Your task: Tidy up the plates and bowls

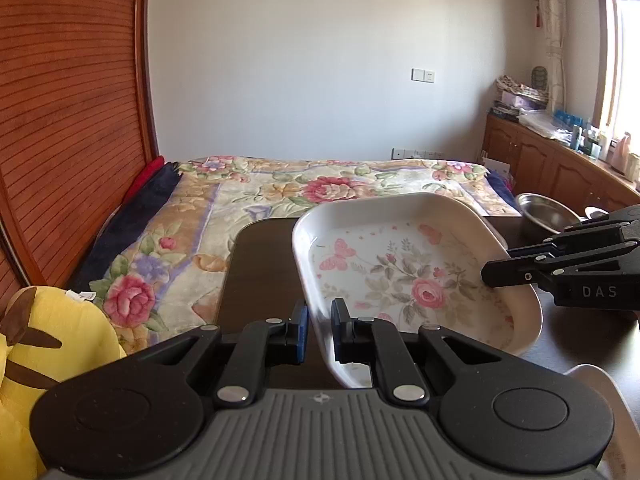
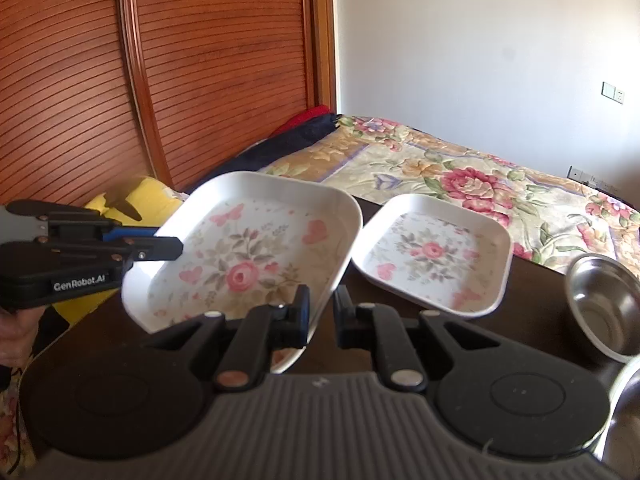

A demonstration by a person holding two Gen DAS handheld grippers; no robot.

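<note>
A large white square plate with a rose print [image 1: 400, 264] [image 2: 248, 256] hangs tilted above the dark table [image 1: 260, 272]. My left gripper [image 1: 320, 320] [image 2: 168, 246] is shut on its left rim. On the opposite rim my right gripper [image 2: 322, 308] [image 1: 492, 274] is shut too, one finger inside the plate. A smaller plate with the same print [image 2: 432, 256] lies flat on the table just right of the large one; the left wrist view does not show it. A steel bowl [image 2: 604, 304] [image 1: 544, 208] stands at the table's right end.
A second steel rim [image 2: 624, 400] shows at the lower right. Behind the table lies a bed with a floral quilt [image 1: 280, 192]. A yellow plush toy [image 1: 52, 340] sits at the left, a slatted wooden headboard [image 2: 200, 80] rises behind, and wooden cabinets [image 1: 552, 164] line the right wall.
</note>
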